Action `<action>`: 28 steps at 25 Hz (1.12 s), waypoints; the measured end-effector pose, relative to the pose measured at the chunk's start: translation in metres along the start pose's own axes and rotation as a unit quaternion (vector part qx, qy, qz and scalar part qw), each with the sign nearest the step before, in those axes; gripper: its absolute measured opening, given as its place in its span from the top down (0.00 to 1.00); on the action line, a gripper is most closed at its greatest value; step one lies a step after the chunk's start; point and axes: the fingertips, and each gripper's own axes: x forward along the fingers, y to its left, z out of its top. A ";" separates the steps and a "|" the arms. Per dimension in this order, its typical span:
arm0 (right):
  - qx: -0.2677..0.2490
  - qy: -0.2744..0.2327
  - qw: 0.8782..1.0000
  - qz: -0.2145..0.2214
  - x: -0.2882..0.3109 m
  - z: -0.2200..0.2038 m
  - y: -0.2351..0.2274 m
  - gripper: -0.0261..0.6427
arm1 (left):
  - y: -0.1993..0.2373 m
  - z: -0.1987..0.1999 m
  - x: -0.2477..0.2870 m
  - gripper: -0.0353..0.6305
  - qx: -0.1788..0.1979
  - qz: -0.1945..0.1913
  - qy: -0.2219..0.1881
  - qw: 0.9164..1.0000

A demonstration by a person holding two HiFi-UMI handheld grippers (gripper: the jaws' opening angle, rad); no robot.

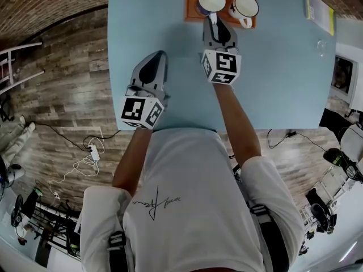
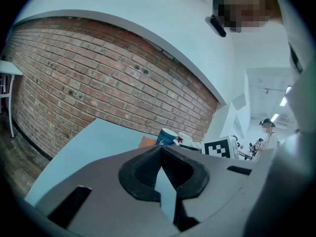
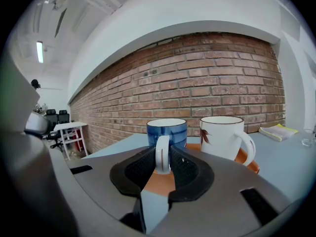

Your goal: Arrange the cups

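i am judging the arranging as only partly under way: both cups are standing upright, side by side on the orange tray (image 1: 191,5) at the far edge of the table (image 1: 272,67), and i am not seeing anything that tells me which final layout is wanted. the right gripper (image 1: 214,24) is reaching in to the blue cup (image 1: 211,0), and in the right gripper view its pads are closing on that cup's white handle (image 3: 163,154) from both sides, so i am reading it as gripping the handle while the cup's base is sitting on the tray. the white cup (image 1: 245,5), with a leaf mark and its handle turned to the right, is standing just beside the blue one and nothing is touching it. the left gripper (image 1: 160,55) is hanging over bare table nearer to me, well apart from the tray, with its jaws together and nothing between them. what is left, i am guessing, is moving or turning the blue cup and possibly the white one. counting: two cups, one tray, two grippers, one booklet (image 1: 319,10) lying at the far right corner.
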 end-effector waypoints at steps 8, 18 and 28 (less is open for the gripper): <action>-0.001 0.006 1.000 0.007 -0.013 -0.001 0.003 0.86 | -0.005 0.001 -0.003 0.94 -0.001 -0.001 -0.006 1.000; 0.006 -0.001 1.000 -0.002 -0.033 0.004 -0.001 0.86 | -0.020 0.000 -0.006 0.94 0.006 -0.009 -0.011 1.000; 0.010 -0.019 1.000 0.015 -0.058 0.023 0.003 0.90 | -0.052 0.001 -0.005 0.94 0.014 -0.032 -0.019 0.999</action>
